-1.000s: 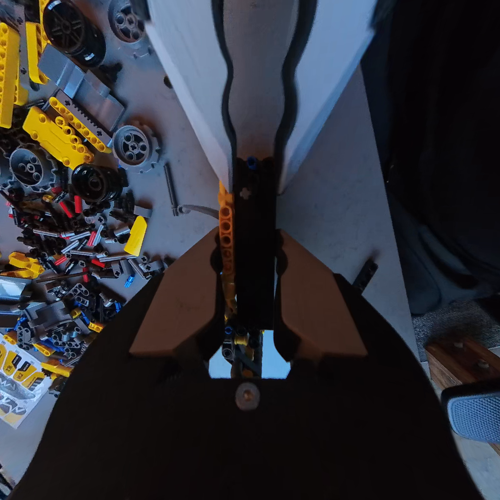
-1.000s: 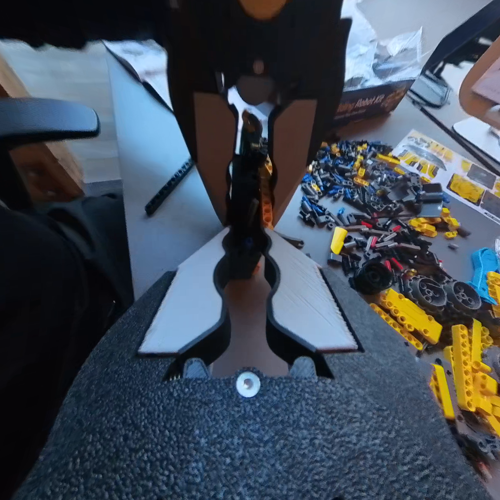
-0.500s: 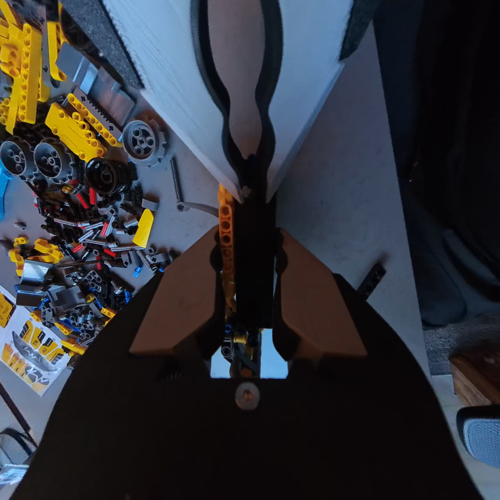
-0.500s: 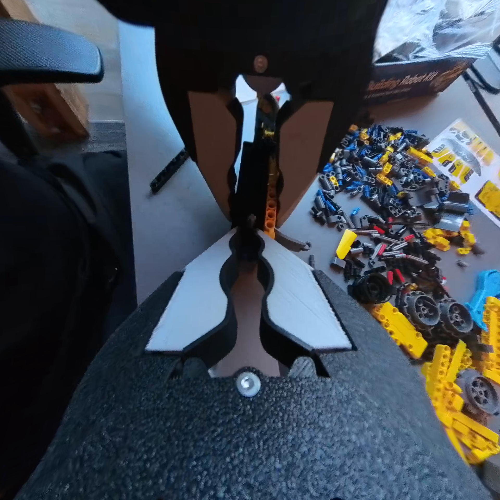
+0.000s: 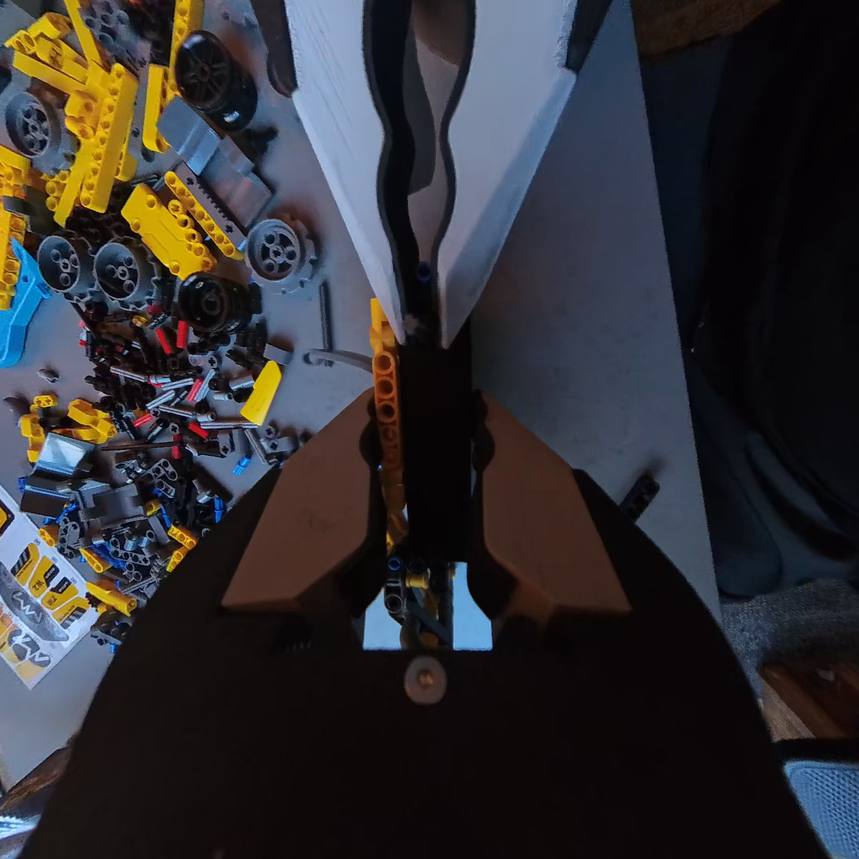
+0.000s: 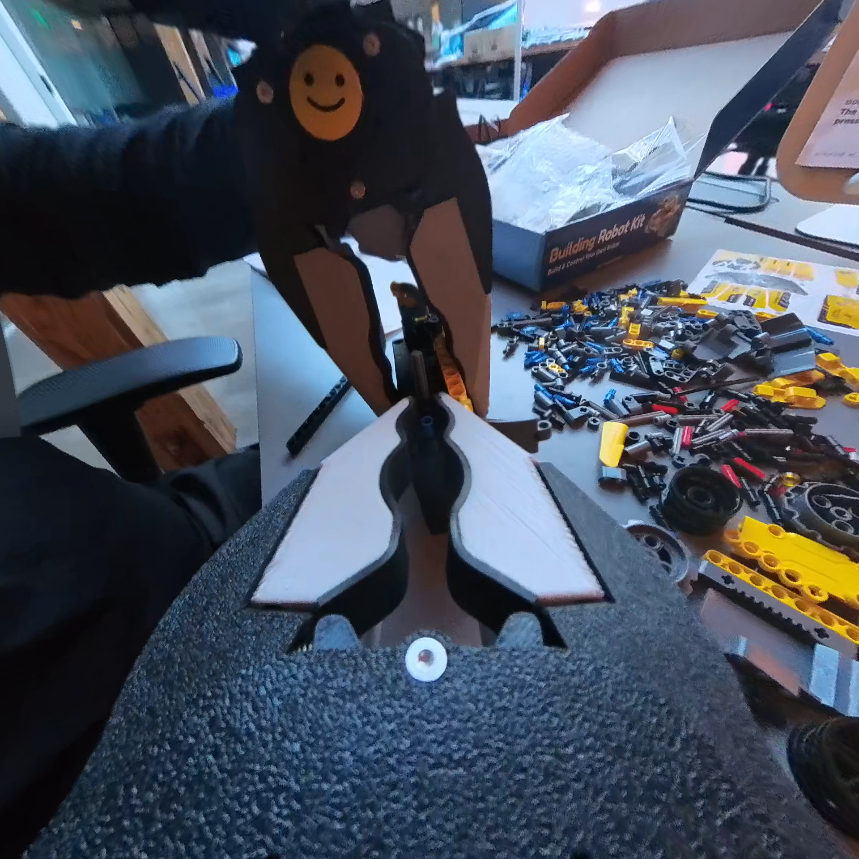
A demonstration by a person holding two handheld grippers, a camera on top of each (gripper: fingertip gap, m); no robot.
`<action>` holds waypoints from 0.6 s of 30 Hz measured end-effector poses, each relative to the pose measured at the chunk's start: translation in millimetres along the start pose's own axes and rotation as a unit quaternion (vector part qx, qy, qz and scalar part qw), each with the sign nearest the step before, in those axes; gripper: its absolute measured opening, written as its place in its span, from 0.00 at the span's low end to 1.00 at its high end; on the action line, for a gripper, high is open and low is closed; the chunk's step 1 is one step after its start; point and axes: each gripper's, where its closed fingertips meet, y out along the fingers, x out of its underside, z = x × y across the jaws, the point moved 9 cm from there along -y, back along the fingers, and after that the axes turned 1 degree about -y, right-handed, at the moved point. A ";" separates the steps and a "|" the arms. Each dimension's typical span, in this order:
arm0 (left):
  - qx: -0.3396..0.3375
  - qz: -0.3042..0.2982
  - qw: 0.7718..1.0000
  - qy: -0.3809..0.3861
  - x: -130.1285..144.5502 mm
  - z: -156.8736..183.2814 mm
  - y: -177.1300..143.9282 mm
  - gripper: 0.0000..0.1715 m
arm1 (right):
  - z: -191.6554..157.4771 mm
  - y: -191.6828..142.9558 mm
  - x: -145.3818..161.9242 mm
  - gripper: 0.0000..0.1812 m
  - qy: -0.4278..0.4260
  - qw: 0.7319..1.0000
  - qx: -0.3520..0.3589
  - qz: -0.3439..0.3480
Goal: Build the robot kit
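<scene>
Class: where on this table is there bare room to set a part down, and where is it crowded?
Bare: the grey table strip between the held black assembly and the table's edge, holding only a loose black beam. Crowded: the parts pile on the other side.

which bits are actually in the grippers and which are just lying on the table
In the jaws:
black and orange beam assembly, left gripper shut on it, right gripper pinching its far end

Lying about:
yellow beams, black wheel, small pins, long black beam, sticker sheet, kit box

Grey table (image 6: 297,353) — strewn with building-kit parts (image 6: 674,372) (yellow, black, blue), a sticker sheet (image 5: 37,599), a box (image 6: 604,241).
</scene>
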 end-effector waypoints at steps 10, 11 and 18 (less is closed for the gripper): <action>0.017 -0.012 0.999 -0.045 5.2 -10.9 4.5 0.20 | 20.4 6.8 3.5 0.03 0.056 0.996 -0.047 -0.044; 0.024 -0.011 0.999 -0.048 6.0 -11.7 6.2 0.20 | 21.3 6.5 3.7 0.04 0.041 0.996 -0.051 -0.061; 0.041 -0.012 0.997 -0.064 7.4 -18.1 5.5 0.20 | 25.4 -9.6 -6.8 0.17 -0.029 0.991 -0.027 -0.124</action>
